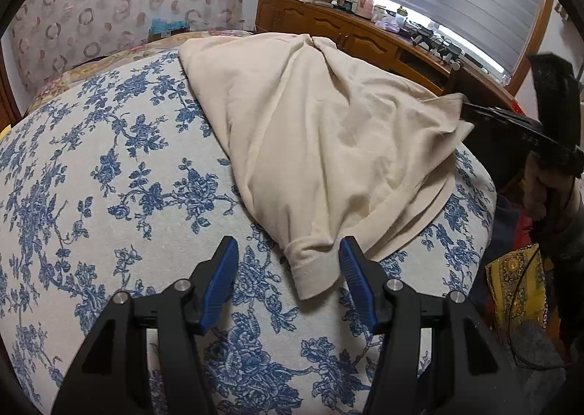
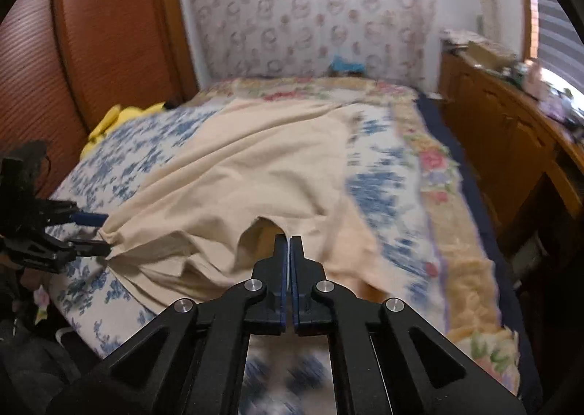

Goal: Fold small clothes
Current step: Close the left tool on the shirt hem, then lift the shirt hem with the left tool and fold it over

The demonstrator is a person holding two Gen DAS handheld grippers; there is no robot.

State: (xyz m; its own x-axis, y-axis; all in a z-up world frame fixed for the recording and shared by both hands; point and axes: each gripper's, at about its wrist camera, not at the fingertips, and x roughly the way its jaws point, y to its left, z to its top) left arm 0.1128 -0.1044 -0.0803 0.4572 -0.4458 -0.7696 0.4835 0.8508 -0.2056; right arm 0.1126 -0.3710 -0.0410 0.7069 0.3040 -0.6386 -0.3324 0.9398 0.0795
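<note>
A blue-flowered bed cover (image 1: 109, 166) carries the cream garment (image 1: 310, 130), which lies rumpled across its middle and reaches the near edge. The right gripper (image 2: 290, 238) has its fingers pressed together on the garment's near hem. The left gripper (image 1: 288, 247) stands with its fingers wide apart, a bunched corner of the garment lying between them but not pinched. The likely risk: if the right gripper pulls before the left one closes, the loose corner may slip free and the fold skew.
</note>
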